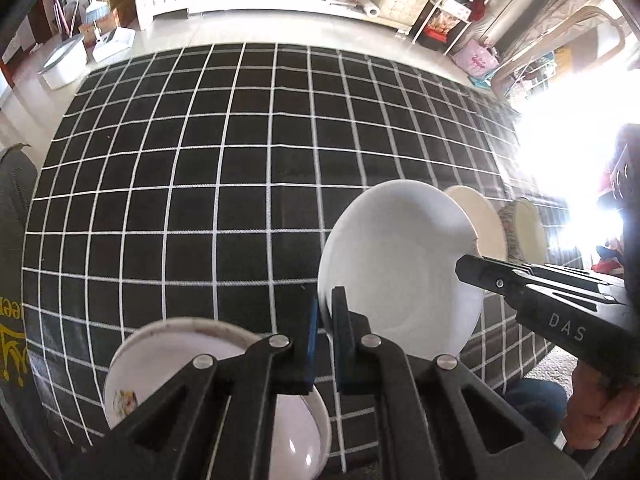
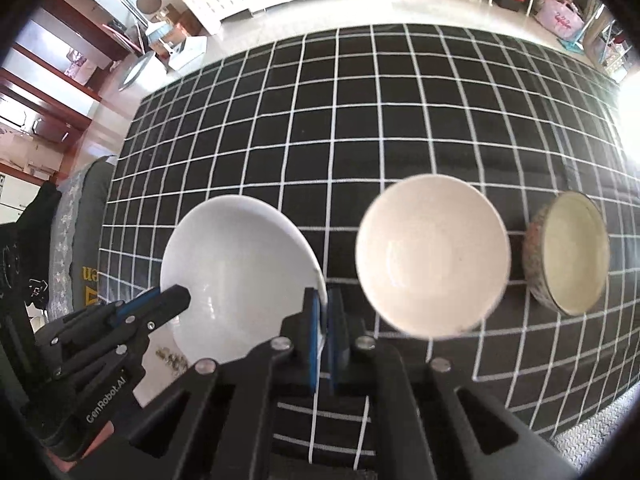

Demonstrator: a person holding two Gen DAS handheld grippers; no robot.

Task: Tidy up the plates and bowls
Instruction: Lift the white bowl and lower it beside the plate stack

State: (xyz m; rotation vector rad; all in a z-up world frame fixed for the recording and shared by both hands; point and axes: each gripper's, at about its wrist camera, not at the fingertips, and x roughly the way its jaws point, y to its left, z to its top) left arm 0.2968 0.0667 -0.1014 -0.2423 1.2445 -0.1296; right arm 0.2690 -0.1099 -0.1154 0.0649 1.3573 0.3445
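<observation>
White plate (image 2: 236, 268) pinched by both claws; floral dish (image 1: 160, 380) half hidden.

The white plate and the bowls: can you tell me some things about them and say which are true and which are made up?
1. Both grippers pinch the white plate by its rim. True: the left gripper and the right gripper each clamp an opposite edge.
2. The white plate lies flat on the checked cloth. False: it is tilted and held up.
3. A cream bowl sits beside a patterned bowl. True.
4. The patterned bowl is stacked inside the cream bowl. False: they sit apart.
5. A flower-printed dish sits under the left gripper. True.
</observation>
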